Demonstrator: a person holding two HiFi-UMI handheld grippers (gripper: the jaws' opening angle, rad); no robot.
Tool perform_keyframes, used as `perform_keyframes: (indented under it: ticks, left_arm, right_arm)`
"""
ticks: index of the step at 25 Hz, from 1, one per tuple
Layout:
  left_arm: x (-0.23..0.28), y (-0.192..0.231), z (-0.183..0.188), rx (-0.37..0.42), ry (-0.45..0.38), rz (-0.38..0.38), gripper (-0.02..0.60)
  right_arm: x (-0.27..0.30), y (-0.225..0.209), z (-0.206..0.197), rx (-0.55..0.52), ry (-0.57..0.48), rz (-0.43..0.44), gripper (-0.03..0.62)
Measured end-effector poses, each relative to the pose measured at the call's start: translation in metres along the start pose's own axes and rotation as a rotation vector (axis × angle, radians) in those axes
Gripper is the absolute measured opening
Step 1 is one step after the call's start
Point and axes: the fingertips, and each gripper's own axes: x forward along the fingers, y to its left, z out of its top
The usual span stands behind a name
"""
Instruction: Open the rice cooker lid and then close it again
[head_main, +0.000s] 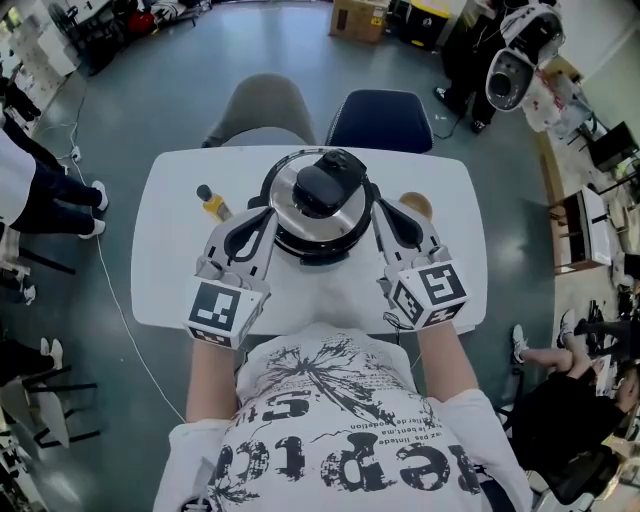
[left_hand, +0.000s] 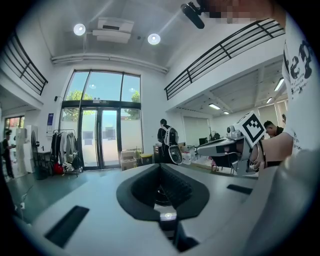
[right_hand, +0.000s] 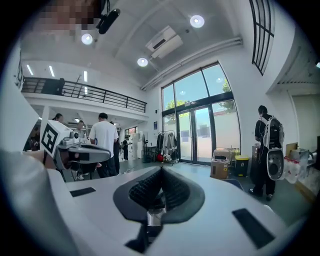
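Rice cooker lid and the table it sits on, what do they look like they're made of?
Rice cooker lid: seemingly polished metal, silver with bright reflections; its black centre handle looks like dull plastic. Table: smooth white top, evenly matte, probably laminate or plastic; the head view can't settle which.

Quick tally from us: we count one white desk (head_main: 160, 280). On it sit one rice cooker (head_main: 318, 205), one small yellow bottle (head_main: 212, 202) with a dark cap, and one round tan thing (head_main: 416, 206) we can't really identify. Behind the desk we see two chairs: one grey chair (head_main: 262, 105) and one dark blue chair (head_main: 380, 118). We've got two grippers, the left gripper (head_main: 258, 212) and the right gripper (head_main: 385, 210). Each carries one marker cube, so that's two: the left cube (head_main: 222, 310) and the right cube (head_main: 432, 292). Further back on the floor we spot one cardboard box (head_main: 358, 18).
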Motion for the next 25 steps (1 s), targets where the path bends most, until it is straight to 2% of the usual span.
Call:
perform_keyframes:
  ticks: [9,25]
  left_arm:
    - [-0.004,-0.003,-0.001,-0.007,0.01,0.031,0.014]
    - [-0.006,-0.007,0.008,-0.002,-0.022,0.041,0.014]
  right_arm:
    - [-0.013,0.008,0.0,-0.101,-0.011,0.041,0.012]
    - [-0.021,0.014,0.005,-0.103,-0.094,0.091,0.012]
